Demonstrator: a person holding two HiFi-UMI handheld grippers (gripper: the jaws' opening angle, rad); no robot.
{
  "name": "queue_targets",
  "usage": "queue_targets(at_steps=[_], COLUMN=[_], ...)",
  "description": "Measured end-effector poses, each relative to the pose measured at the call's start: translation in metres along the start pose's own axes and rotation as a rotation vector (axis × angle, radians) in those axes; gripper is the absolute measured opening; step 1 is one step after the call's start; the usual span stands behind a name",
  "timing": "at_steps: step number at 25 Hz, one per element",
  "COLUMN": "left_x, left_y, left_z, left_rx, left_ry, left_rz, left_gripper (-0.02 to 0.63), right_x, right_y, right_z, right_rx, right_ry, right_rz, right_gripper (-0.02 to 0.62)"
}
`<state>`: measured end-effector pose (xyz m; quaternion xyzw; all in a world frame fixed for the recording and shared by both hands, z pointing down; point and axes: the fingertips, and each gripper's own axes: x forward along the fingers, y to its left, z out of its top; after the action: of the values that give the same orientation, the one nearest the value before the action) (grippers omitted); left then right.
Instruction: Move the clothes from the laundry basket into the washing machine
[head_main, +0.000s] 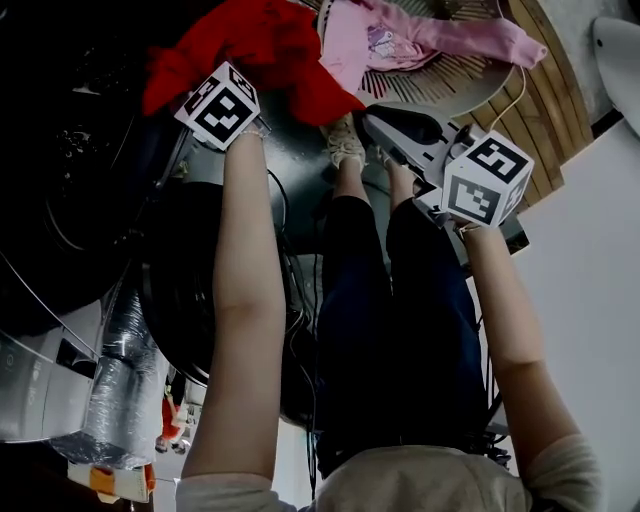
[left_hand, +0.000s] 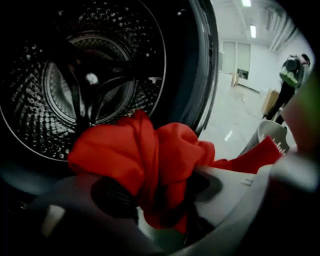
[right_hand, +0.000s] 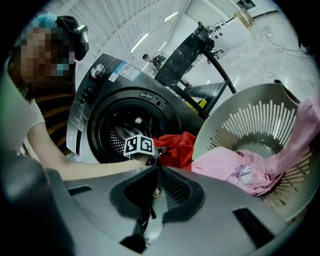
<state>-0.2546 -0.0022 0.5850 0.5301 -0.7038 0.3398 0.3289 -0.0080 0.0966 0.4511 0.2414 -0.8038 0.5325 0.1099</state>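
A person crouches before a front-loading washing machine (right_hand: 95, 105) with a tool in each hand. The left tool (left_hand: 160, 192) is at the mouth of the round door opening, its jaws standing wide with a red garment (left_hand: 135, 150) bunched loosely between them; the pads do not seem to pinch it. Most of the red cloth is heaped at the lip of the opening, and a tail of it trails off to the right, outside the machine. Beyond it the perforated steel drum (left_hand: 55, 105) looks dark and empty, so there is ample room inside. The right tool (right_hand: 156, 170) is closed with nothing in it, held back and aimed at the laundry basket (right_hand: 250, 115). The basket is tipped on its side just beside the machine, its slatted bowl facing the person. A pink garment (right_hand: 235, 170) lies in the basket, part of it draped over the rim. Both pieces look light, soft and limp; they would sag and trail when lifted. A thick gathered fold is probably the best place to take hold. The likely snag is the dark door rim (left_hand: 210, 75), where a hanging end could catch or fall outside.
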Motion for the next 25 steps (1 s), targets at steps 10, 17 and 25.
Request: queue_targets(at_steps=[10, 17, 25], left_x=[-0.009, -0.033, -0.046], left_y=[0.047, 0.06, 0.064], left_z=[0.106, 0.164, 0.207], left_rx=[0.21, 0.199, 0.167], left_ry=[-0.23, -0.366, -0.508], left_rz=[0.059, 0.112, 0.132], left_gripper=[0.13, 0.124, 0.133], right_x=[0.013, 0.016, 0.019], right_y=[0.005, 0.008, 0.006], right_z=[0.003, 0.004, -0.006], right_rx=[-0.004, 0.002, 0.028], right_ry=[0.001, -0.01, -0.005], right_rz=[0.024, 0.038, 0.037], right_gripper=[0.021, 0.021, 0.021])
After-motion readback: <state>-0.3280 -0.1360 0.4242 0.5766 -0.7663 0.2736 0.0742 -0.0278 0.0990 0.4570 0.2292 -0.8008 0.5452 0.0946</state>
